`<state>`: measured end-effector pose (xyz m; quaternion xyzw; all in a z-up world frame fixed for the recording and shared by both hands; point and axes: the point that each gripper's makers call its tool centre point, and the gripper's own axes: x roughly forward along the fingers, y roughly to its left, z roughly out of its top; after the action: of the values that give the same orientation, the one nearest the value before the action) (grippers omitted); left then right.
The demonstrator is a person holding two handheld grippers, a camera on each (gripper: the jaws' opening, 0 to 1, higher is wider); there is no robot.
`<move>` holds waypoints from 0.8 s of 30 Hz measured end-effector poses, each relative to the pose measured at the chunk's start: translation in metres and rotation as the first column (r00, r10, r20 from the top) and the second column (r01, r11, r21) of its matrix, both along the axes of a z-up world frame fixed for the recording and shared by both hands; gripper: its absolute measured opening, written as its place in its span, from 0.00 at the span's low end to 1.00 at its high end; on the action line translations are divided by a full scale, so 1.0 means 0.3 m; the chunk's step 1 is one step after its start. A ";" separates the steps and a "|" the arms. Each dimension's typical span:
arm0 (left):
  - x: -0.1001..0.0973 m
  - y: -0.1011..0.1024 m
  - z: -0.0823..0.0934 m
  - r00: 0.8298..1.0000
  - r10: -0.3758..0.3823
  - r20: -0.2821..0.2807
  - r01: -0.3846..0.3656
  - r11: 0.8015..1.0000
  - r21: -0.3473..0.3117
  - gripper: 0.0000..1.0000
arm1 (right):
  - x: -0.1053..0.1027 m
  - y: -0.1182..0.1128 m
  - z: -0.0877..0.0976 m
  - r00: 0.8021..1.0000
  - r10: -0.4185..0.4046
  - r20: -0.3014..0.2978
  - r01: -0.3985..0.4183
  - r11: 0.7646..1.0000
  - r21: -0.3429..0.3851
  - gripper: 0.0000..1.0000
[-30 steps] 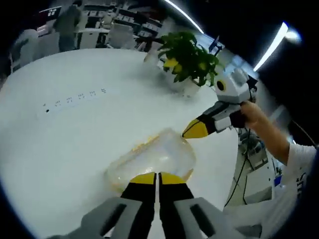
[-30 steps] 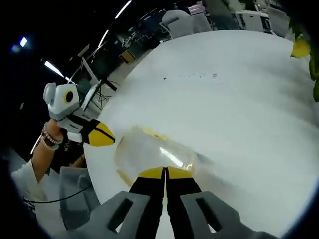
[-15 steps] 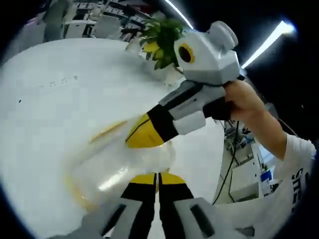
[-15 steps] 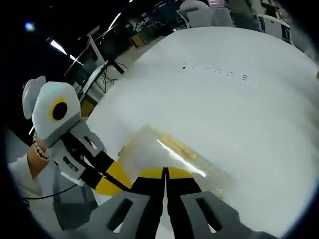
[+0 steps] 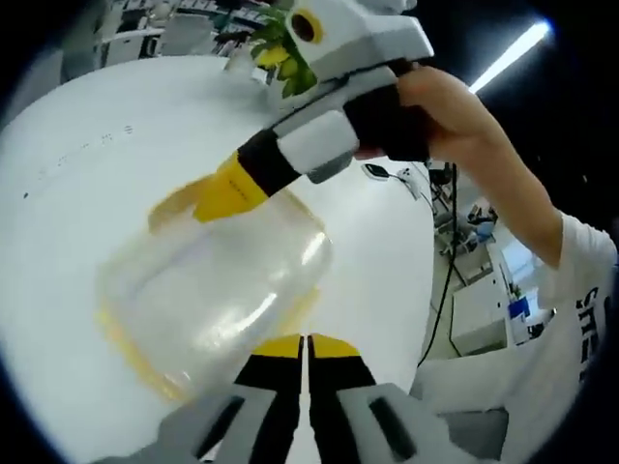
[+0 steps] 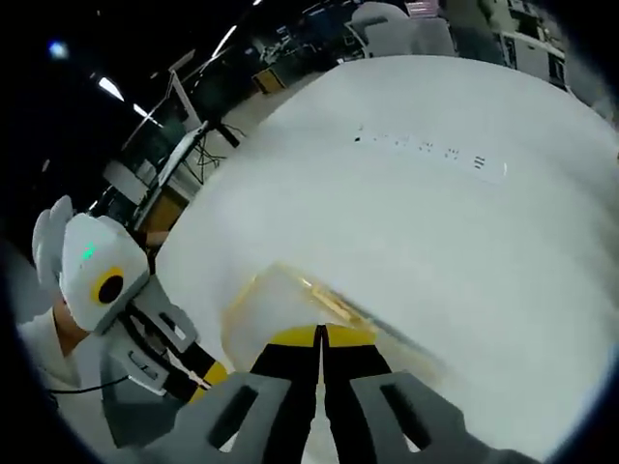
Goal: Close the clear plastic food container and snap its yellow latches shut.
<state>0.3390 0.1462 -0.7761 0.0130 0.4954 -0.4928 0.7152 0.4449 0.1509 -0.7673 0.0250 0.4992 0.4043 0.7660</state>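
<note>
Both pairs of jaws are pressed fully together with nothing between them: the left gripper (image 5: 306,340) sits at the near edge of the clear container (image 5: 208,290), and the right gripper (image 6: 320,333) sits over the same container (image 6: 290,309) from the opposite side. The container rests on the white table (image 5: 77,193), its lid apparently already down on the base (blur and glare leave the seating uncertain). A yellow band, taken to be latch or seal, runs along its lower rim (image 5: 121,338). In the left gripper view the right gripper's yellow tip (image 5: 224,189) rests on or just at the far edge of the container, held by a hand (image 5: 440,116). In the right gripper view the left gripper (image 6: 205,379) sits just beside the container's near corner. Judged step: pressing the latches shut, with the closed tips used as pushers. Next move calls for firm downward pressure at each latch while the other tip steadies the box. A potted plant (image 5: 280,53) stands further back.
</note>
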 end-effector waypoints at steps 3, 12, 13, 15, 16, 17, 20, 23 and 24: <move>0.008 0.002 -0.005 1.000 0.001 -0.004 -0.001 1.000 0.000 0.00 | 0.017 -0.008 0.001 1.000 -0.021 0.022 0.021 1.000 -0.010 0.00; 0.004 -0.007 -0.011 1.000 0.006 -0.020 -0.006 1.000 -0.004 0.00 | 0.048 -0.015 0.011 0.996 -0.034 0.086 0.036 0.999 -0.023 0.00; 0.004 -0.007 -0.012 1.000 0.007 -0.021 -0.008 1.000 -0.005 0.00 | 0.044 -0.012 0.012 0.996 -0.037 0.081 0.038 0.999 -0.016 0.00; 0.004 -0.006 -0.014 1.000 0.007 -0.023 -0.007 1.000 -0.004 0.00 | 0.050 -0.012 0.011 0.996 -0.044 0.076 0.045 0.999 -0.011 0.00; 0.003 -0.005 -0.015 1.000 0.007 -0.024 -0.007 1.000 -0.004 0.00 | 0.054 -0.015 0.008 0.996 -0.050 0.080 0.051 0.999 -0.016 0.00; 0.004 -0.005 -0.015 1.000 0.007 -0.024 -0.007 1.000 -0.004 0.00 | 0.057 -0.028 -0.003 0.995 -0.055 0.088 0.059 0.997 -0.043 0.00; 0.003 -0.005 -0.016 1.000 0.009 -0.026 -0.009 1.000 -0.006 0.00 | 0.076 -0.034 -0.013 0.994 -0.054 0.097 0.059 0.997 -0.047 0.00; 0.003 -0.005 -0.016 0.999 0.015 -0.029 -0.015 1.000 -0.014 0.00 | 0.083 -0.029 -0.015 0.994 -0.069 0.080 0.071 0.997 -0.028 0.00; 0.001 -0.005 -0.017 0.999 0.017 -0.030 -0.017 1.000 -0.016 0.00 | 0.083 -0.029 -0.014 0.994 -0.073 0.078 0.075 0.997 -0.023 0.00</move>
<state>0.3394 0.1446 -0.7811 -0.0045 0.5021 -0.4910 0.7118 0.4697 0.1422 -0.7717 0.0181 0.4730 0.3697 0.7995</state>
